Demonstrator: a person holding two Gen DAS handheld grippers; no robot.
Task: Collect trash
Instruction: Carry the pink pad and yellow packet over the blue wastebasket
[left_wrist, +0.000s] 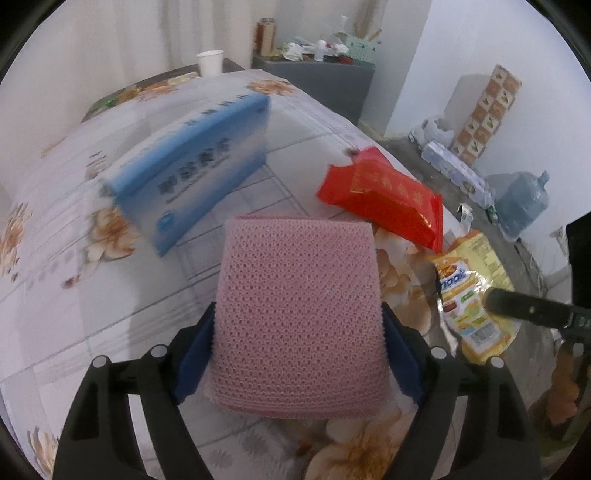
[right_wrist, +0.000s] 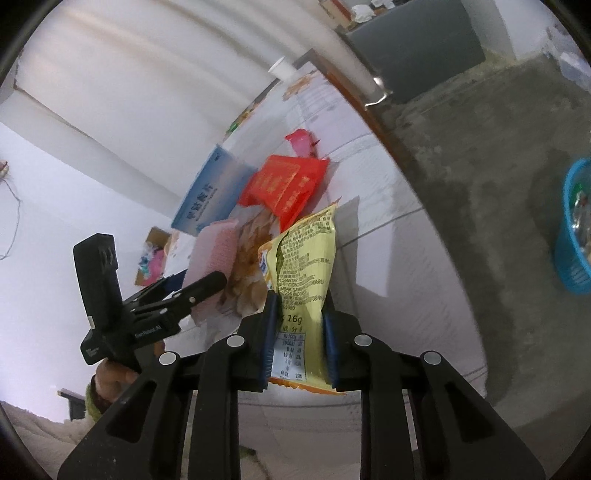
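My left gripper (left_wrist: 299, 314) is shut on a pink mesh pad (left_wrist: 299, 280), its blue pads pressed against both side edges just above the floral tablecloth (left_wrist: 55, 295). A yellow snack wrapper (right_wrist: 303, 258) stands upright between the blue pads of my right gripper (right_wrist: 300, 306), which is shut on it. In the left wrist view the same yellow wrapper (left_wrist: 469, 291) sits to the right, with a black finger of the right gripper across it. Behind them lie a red packet (left_wrist: 388, 199) and a blue carton (left_wrist: 192, 162). The pink pad (right_wrist: 216, 247) also shows in the right wrist view.
A white paper cup (left_wrist: 209, 62) stands at the table's far edge. On the concrete floor to the right is a blue basket (right_wrist: 576, 229) with shiny items inside. A water jug (left_wrist: 521, 199), bags and a cluttered grey cabinet (left_wrist: 325, 81) line the far wall.
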